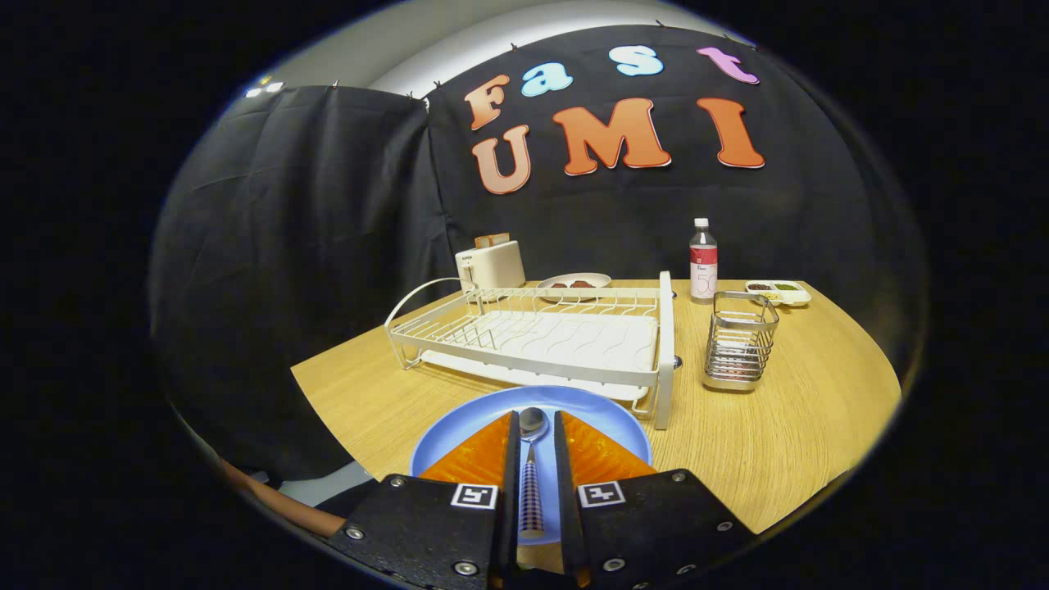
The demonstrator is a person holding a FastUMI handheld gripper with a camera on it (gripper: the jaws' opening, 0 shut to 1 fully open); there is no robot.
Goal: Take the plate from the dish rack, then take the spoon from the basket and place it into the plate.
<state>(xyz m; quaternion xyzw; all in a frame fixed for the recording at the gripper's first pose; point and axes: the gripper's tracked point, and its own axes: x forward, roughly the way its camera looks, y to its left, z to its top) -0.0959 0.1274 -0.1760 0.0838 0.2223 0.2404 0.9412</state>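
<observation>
A blue plate [483, 410] lies on the wooden table [819, 410], just in front of the white dish rack [533, 332], which holds no dishes. A spoon [532, 483] with a chequered handle rests lengthwise in the plate, its bowl pointing toward the rack. My gripper [537, 416] hovers low over the plate with one finger on each side of the spoon. A thin strip of blue shows between the handle and the right finger, so the fingers stand slightly apart and do not press on it. The metal wire basket [740, 340] stands right of the rack.
Behind the rack are a cream toaster [490, 264], a small plate of food [574, 281], a clear bottle [703, 260] and a divided condiment dish [778, 290]. A person's arm [270, 500] shows beside the table's near left corner. Black cloth walls close the booth.
</observation>
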